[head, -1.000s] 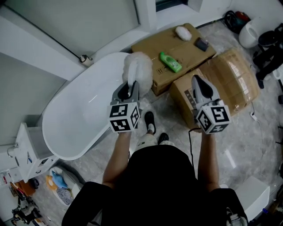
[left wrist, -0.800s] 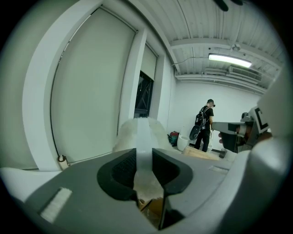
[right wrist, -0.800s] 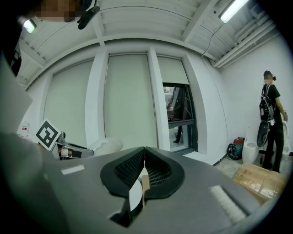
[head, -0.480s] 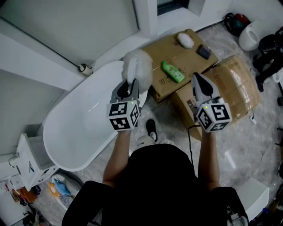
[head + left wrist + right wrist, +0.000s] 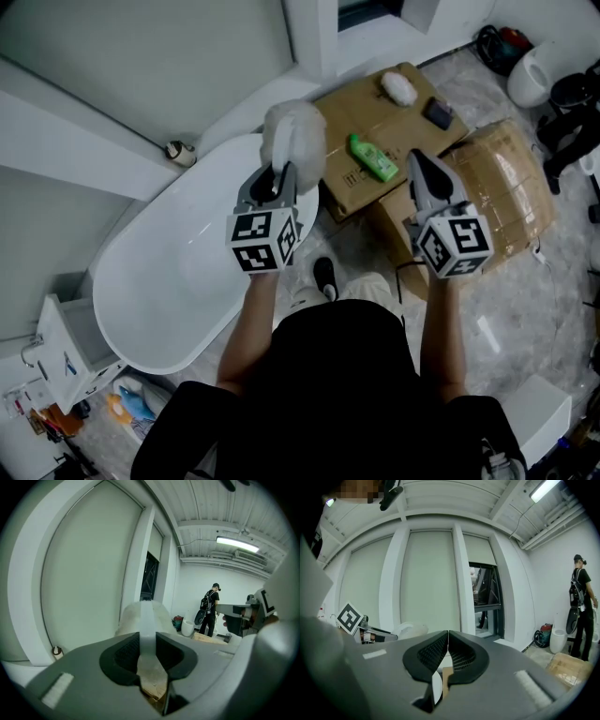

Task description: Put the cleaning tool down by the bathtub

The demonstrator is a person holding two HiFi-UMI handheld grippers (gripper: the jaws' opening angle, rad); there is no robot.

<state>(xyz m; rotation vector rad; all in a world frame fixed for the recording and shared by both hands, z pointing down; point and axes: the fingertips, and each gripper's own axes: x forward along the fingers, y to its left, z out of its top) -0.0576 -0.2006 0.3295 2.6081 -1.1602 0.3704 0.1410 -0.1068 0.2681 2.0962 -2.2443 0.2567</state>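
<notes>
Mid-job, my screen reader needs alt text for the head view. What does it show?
Seen from above, the left gripper holds a fluffy white cleaning tool at the bathtub's end. The right gripper, shut and empty, hovers over cardboard boxes, one bearing a green bottle.

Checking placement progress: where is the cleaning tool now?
Head view, centre-left: cleaning tool clamped in the left gripper over one end of the bathtub, beside a cardboard box.
</notes>
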